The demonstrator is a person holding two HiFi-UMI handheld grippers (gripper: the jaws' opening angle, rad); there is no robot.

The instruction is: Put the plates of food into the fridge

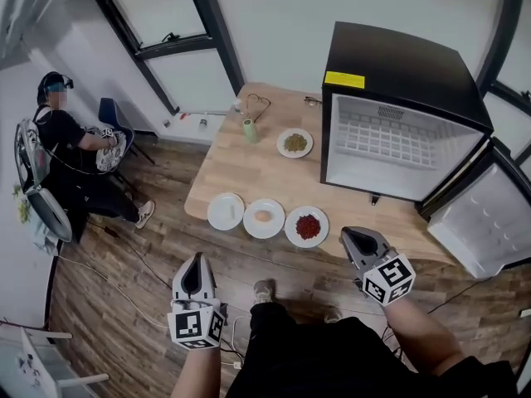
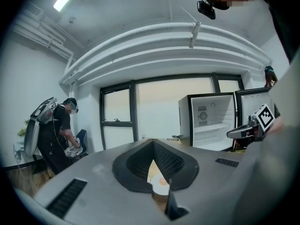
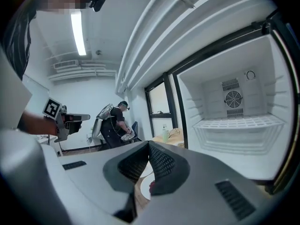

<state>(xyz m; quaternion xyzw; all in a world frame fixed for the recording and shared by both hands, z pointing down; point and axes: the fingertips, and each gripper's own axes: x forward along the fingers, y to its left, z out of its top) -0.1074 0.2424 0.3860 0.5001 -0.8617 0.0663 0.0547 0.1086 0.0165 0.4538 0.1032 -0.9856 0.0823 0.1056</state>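
Plates sit on the wooden counter (image 1: 241, 172), all outside the black fridge (image 1: 398, 69). The fridge door (image 1: 485, 222) is swung wide open (you can see the white shelf inside). Just left of the fridge is a plate of green food (image 1: 294, 143). In front of the fridge and a bit to its left, three plates make a row near the counter edge. The plate of red food (image 1: 307, 226) is closest to the fridge, then a plate with something pale orange (image 1: 264, 218), then a plain white plate (image 1: 226, 211). The right gripper (image 1: 348, 237) hovers in front of the fridge, and the left gripper (image 1: 197, 261) is further left. Both have their jaws pressed together and hold nothing.
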